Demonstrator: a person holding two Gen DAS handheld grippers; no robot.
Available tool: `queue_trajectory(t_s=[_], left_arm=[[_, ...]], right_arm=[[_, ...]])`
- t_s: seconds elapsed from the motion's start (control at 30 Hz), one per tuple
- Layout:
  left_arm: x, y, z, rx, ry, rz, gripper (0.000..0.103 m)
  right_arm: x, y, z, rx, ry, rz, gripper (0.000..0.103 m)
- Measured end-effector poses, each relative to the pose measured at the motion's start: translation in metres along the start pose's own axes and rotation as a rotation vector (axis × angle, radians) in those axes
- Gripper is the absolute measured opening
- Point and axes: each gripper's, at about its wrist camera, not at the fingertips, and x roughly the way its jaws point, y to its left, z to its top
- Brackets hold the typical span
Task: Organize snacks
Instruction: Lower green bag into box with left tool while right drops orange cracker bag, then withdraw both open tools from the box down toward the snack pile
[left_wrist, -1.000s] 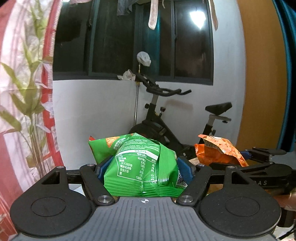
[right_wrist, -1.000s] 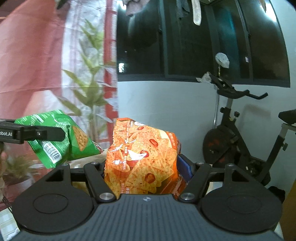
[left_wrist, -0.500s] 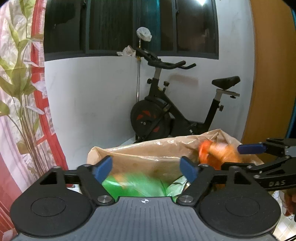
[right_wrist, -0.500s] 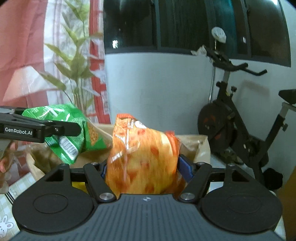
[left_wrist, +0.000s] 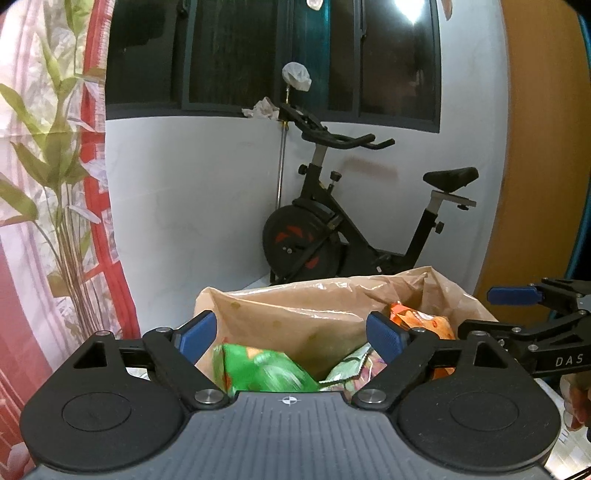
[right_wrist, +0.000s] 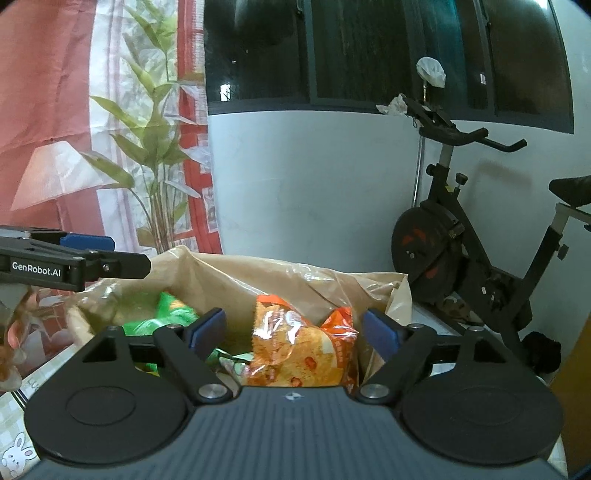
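The green snack bag is blurred (lower part hidden behind the gripper body).

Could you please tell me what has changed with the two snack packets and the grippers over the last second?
Both packets were let go. The left gripper opened and its green foil snack packet dropped into the brown paper bag. The right gripper opened too, and the orange chip packet now sits in the bag between its fingers, untouched. The black exercise bike stands where it was.
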Motion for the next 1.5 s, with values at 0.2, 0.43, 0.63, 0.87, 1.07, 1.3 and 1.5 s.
queue_trajectory(t_s=[0.2,0.43,0.63,0.87,1.07,1.3,1.5], left_arm=[[-0.031,0.007,-0.007,-0.035,-0.015,0.004,0.09],[-0.065,0.01,-0.029,-0.052,-0.014,0.021,0.09],[-0.091,0.012,-0.056,-0.067,-0.011,0.045,0.09],[-0.111,0.012,-0.085,-0.102,-0.007,0.072,0.09],[-0.116,0.009,-0.108,-0.123,0.012,0.086,0.09],[-0.115,0.005,-0.132,-0.149,0.047,0.093,0.09],[-0.114,0.0,-0.15,-0.156,0.069,0.094,0.09]], right_arm=[[-0.027,0.011,-0.001,0.001,-0.022,0.012,0.084],[-0.055,0.024,-0.007,0.015,-0.04,0.036,0.085],[-0.076,0.038,-0.023,-0.001,-0.041,0.045,0.085],[-0.096,0.05,-0.05,0.015,-0.033,0.057,0.085],[-0.103,0.054,-0.075,0.026,-0.005,0.048,0.085],[-0.107,0.057,-0.103,0.029,0.032,0.028,0.085],[-0.109,0.062,-0.127,0.018,0.064,0.015,0.085]])
